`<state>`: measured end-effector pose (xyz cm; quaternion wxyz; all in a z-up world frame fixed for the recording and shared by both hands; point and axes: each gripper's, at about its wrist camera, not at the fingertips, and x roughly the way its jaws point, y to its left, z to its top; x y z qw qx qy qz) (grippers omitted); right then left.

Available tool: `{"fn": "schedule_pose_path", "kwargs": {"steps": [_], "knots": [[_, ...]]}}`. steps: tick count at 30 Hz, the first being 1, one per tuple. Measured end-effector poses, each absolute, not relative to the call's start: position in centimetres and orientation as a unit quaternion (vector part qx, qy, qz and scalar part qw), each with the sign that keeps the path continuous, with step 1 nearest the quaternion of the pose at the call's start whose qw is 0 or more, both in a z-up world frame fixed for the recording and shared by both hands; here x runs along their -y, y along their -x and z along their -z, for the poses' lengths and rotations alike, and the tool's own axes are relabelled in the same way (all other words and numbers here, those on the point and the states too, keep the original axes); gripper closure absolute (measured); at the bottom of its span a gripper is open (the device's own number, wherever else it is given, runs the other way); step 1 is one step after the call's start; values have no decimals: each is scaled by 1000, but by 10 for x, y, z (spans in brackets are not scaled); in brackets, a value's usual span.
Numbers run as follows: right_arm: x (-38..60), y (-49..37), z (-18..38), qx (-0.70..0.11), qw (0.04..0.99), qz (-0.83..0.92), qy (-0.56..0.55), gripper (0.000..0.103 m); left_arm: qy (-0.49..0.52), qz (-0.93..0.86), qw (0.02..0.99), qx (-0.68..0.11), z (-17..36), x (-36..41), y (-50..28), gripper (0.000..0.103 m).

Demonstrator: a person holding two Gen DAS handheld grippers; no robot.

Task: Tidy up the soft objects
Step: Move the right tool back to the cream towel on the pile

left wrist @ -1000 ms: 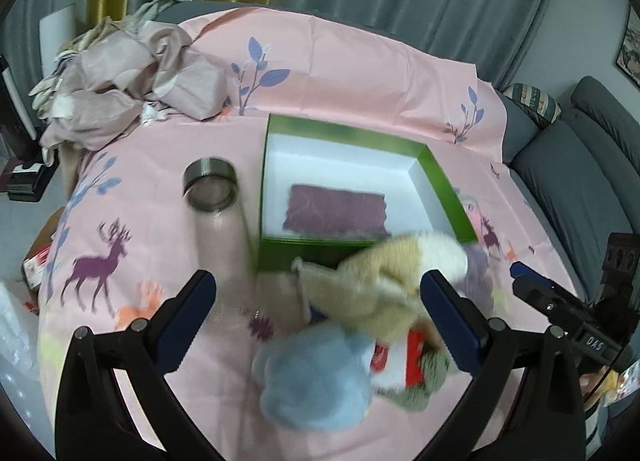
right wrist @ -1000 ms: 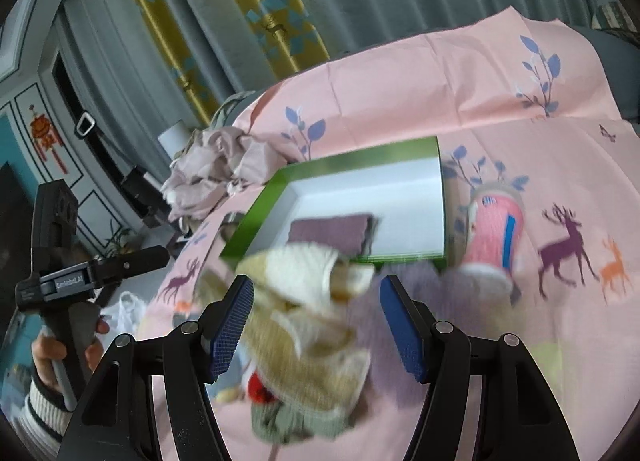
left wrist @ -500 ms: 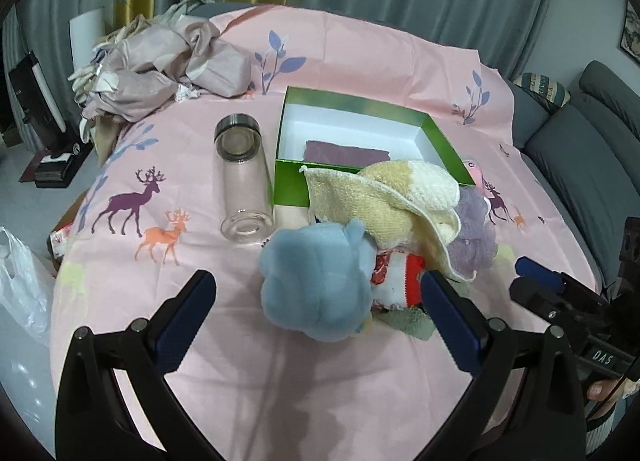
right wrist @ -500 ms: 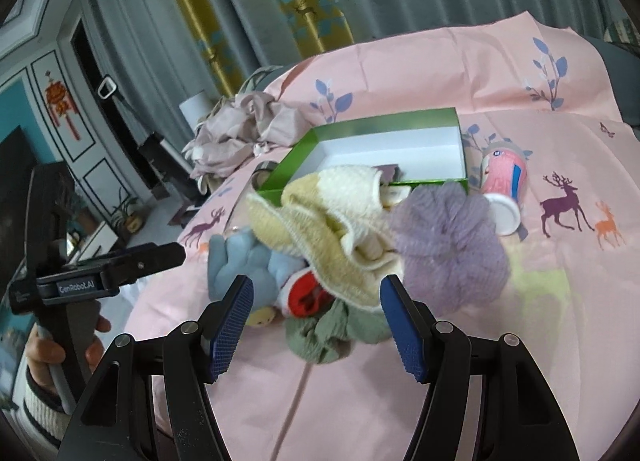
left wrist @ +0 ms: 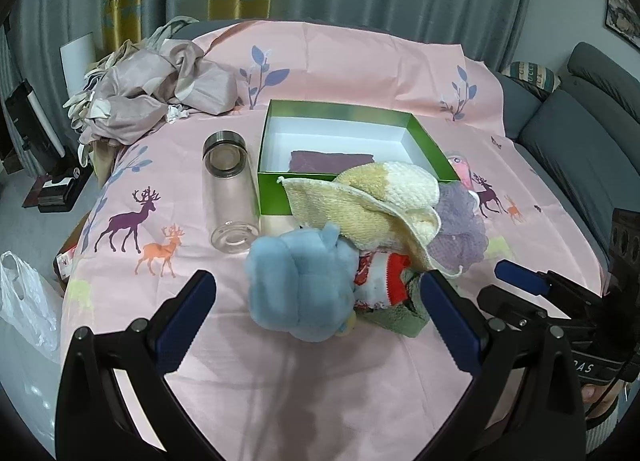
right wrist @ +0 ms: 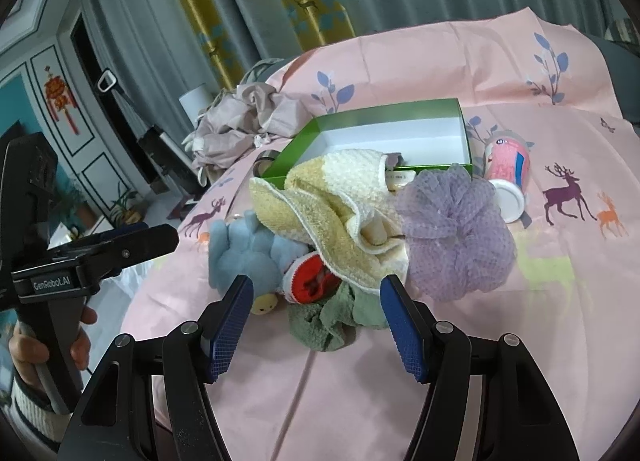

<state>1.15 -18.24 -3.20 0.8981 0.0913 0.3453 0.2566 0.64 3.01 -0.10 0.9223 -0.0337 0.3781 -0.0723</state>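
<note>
Both grippers are sitting farther back from the soft pile than a second ago. The left gripper (left wrist: 318, 311) and right gripper (right wrist: 316, 327) are holding their jaws open and empty. The yellow towel (left wrist: 372, 209), blue plush (left wrist: 300, 285) and purple pouf (right wrist: 456, 229) are lying heaped on the surface just near of the green box (left wrist: 276, 189), now sharp rather than blurred.

Soft, even indoor light fills both views — no glare. A faint shadow lies on the pink deer-print cloth (left wrist: 280, 373) just in front of the blue plush toy (left wrist: 300, 285). Both pictures are sharp at centre, without motion blur. Fisheye distortion bends the curtains (right wrist: 256, 1) — black vignette fills the corners.
</note>
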Motion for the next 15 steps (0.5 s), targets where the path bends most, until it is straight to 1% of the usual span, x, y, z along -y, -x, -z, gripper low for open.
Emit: {"fn": "schedule_pose_path", "kwargs": {"steps": [6,9,15], "knots": [[184,-15,34,-345,898,-255,-94,36,42,81,918,-387,5,-26,-12,1],[185,-16,35,-346,899,-254,-92,36,74,108,908,-399,9,-31,-18,1],[183,-21,44,-349,898,-254,-88,36,105,120,900,-407,16,-40,-26,1]]}}
